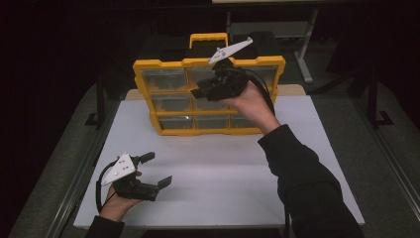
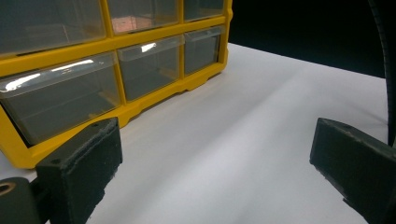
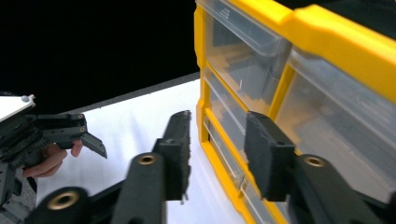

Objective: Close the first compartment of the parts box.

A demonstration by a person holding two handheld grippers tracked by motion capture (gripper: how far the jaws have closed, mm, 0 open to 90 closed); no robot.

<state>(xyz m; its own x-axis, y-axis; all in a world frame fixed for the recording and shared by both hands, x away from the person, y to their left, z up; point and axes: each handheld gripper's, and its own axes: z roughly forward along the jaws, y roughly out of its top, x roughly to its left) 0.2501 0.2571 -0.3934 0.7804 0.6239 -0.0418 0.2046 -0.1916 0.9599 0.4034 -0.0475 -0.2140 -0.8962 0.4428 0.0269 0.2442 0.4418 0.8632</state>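
1. High view: a yellow organiser case [image 1: 163,94] with clear drawers stands upright on the white bench [image 1: 223,168], in the upper middle of the frame. The right hand-held gripper [image 1: 198,92] hangs in front of the case's middle drawers, pointing toward frame left, its jaws part open with nothing between them. The left hand-held gripper [image 1: 157,169] sits low at lower left, well apart from the case, jaws spread wide and holding nothing.

2. Left gripper view: its two black pads [image 2: 79,163] stand far apart at the bottom corners, bare bench between them. The case fills the upper left, drawers facing the camera.

3. Right gripper view: its jaws stand moderately parted at bottom centre, gripping nothing. The case's drawers rise at right, just beyond the pads. The left hand-held gripper shows at far left.
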